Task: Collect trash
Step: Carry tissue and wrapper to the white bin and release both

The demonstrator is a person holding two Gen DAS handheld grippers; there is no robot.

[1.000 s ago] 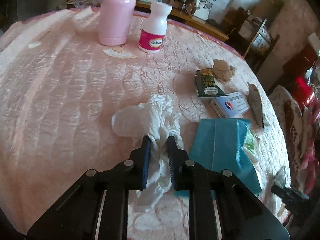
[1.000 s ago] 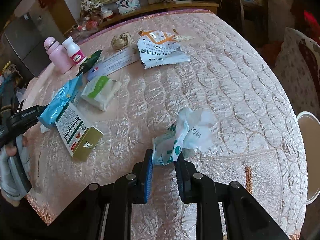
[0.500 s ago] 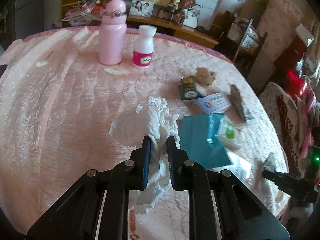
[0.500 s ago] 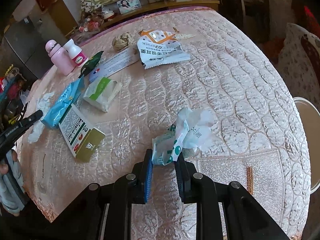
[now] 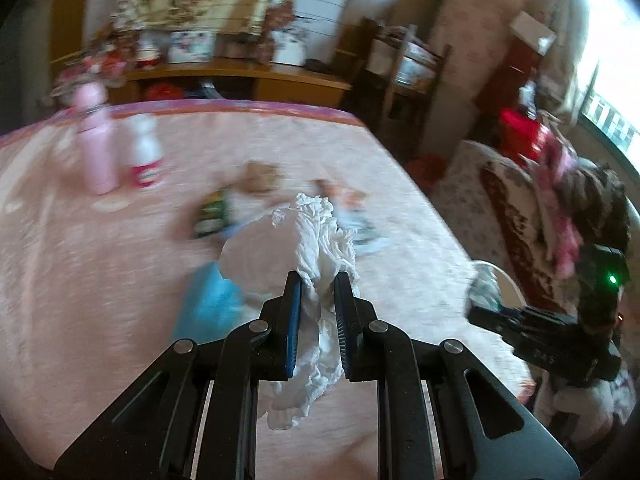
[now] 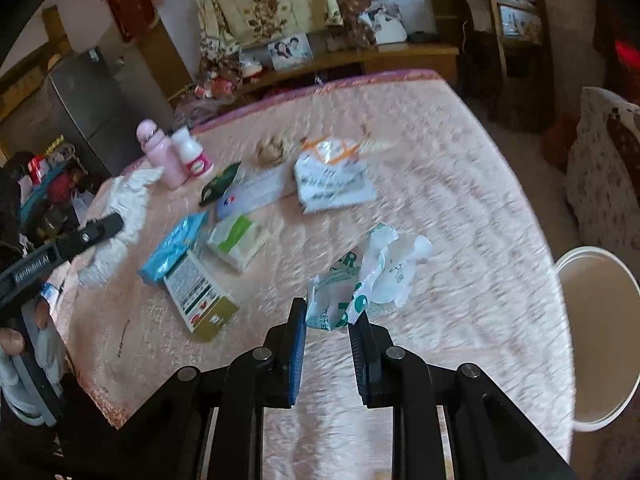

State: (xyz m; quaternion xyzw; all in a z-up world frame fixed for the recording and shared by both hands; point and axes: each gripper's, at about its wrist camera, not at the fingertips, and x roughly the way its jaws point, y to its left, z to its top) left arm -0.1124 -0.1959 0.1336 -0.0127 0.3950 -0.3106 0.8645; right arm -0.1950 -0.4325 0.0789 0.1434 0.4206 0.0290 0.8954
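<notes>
My left gripper [image 5: 317,280] is shut on a crumpled white tissue [image 5: 308,240], held up above the pink quilted table [image 5: 100,280]; the same tissue [image 6: 124,208] shows at the left of the right wrist view. A crumpled white and green plastic wrapper [image 6: 360,276] is clamped in my right gripper [image 6: 328,312], lifted off the table [image 6: 460,200]. A white bin [image 6: 596,332] stands on the floor past the table's right edge; its rim [image 5: 504,280] peeks out beside the right gripper in the left wrist view.
Left on the table are a blue packet [image 6: 172,248], a green-and-white box [image 6: 200,300], a tissue pack [image 6: 236,240], a white snack bag [image 6: 332,180], a dark green sachet [image 6: 218,188], a brown wad [image 6: 272,148], a pink bottle [image 6: 158,152] and a white bottle [image 6: 192,156]. A patterned chair [image 6: 608,184] stands right.
My left gripper rose and swung right with the tissue, which now hangs off the table. My right gripper lifted the wrapper a little; more of the white bin shows.
</notes>
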